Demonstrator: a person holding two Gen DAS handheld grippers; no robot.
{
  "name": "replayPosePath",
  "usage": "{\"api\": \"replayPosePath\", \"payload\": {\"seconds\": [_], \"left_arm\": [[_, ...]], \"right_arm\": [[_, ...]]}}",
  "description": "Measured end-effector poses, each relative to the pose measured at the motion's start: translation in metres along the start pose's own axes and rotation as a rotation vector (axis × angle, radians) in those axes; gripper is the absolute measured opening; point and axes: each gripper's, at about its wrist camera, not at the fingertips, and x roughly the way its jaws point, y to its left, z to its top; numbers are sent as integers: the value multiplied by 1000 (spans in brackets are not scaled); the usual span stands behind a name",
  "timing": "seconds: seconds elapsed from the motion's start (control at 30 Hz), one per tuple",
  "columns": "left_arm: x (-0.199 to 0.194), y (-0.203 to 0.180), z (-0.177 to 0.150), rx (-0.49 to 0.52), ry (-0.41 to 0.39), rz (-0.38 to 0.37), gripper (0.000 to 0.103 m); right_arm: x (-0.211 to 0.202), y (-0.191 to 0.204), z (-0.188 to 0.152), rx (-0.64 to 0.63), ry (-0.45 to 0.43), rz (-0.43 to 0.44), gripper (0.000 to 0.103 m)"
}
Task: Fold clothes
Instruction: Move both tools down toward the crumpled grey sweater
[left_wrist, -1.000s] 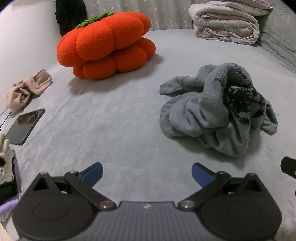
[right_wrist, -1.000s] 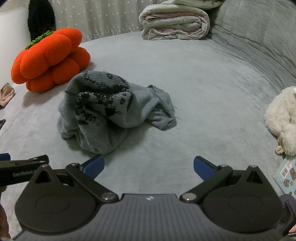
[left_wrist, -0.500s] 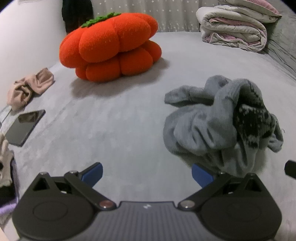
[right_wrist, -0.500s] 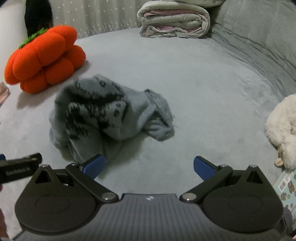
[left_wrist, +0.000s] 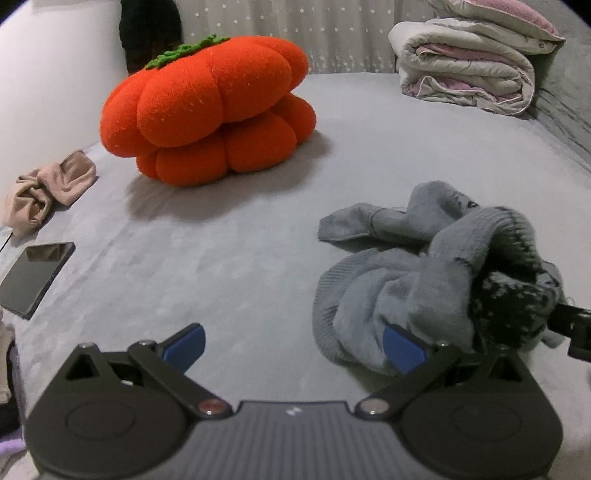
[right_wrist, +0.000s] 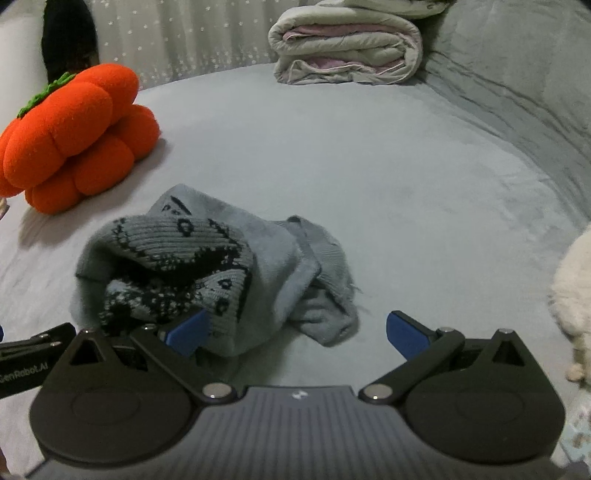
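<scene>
Both cams sit low over the bed (left_wrist: 258, 258), each looking forward past its own claw toward the far curtain. The left wrist view comes in close on the crumpled grey sweater (left_wrist: 424, 288) from its left side, the right wrist view from its right, so the sweater (right_wrist: 229, 266) lands at opposite lower corners. They share the sweater, the orange pumpkin cushion (left_wrist: 210, 107) and the folded quilt (right_wrist: 347, 44) at the back.
</scene>
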Motion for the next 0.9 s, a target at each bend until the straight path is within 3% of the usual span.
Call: {"api": "replayPosePath", "payload": {"seconds": [0.23,0.47,0.73,0.9], "left_arm": [[24,-5,11,-61,23,-30,102],[31,-8,10,-74,27,-31,102],[28,-12,10,-45,7,-17,102],[25,-12,10,-42,1,-25,102]], "right_arm": [[40,3,0,-19,47,10,103],[69,-13,-13,26,146,4,103],[64,-10,-21,-55,124,-2,103],[54,-11,-16,-39,161,4,103]]}}
